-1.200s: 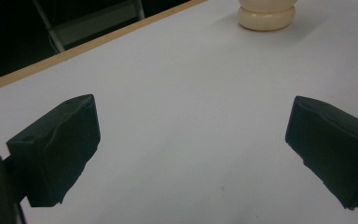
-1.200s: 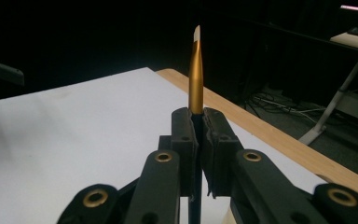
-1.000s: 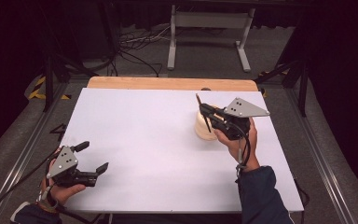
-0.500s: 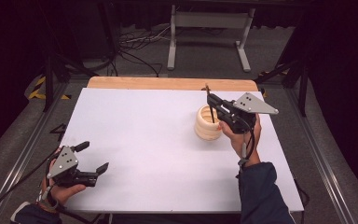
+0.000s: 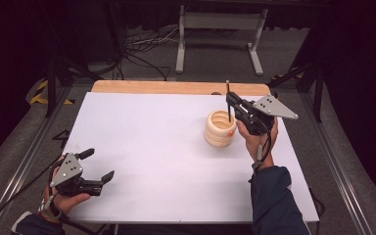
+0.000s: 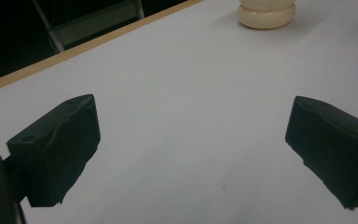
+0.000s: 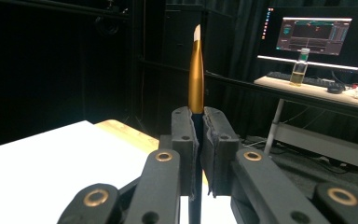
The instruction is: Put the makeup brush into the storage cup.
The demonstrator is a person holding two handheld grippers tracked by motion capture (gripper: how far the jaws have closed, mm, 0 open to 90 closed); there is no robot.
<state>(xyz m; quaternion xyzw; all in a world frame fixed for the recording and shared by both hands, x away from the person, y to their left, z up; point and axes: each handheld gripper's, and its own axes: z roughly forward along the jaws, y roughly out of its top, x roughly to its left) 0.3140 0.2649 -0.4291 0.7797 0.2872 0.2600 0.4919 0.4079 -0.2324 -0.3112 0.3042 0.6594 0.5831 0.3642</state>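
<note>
Two grippers, one brush, one holder.
R gripper [image 5: 230, 104] clamps brush [image 7: 196, 70] upright, just above holder [image 5: 220, 128]; L gripper [image 5: 97, 165] wide, empty, near table [image 5: 152, 142] edge.

The left tool [image 6: 191, 154] has its two black jaws spread wide apart, with nothing between them. Under them lies the white bench [image 6: 182, 93]. Its wooden edge [image 6: 74, 49] runs along the far side. Far off at the top stands a cream ringed holder [image 6: 266, 14].
</note>
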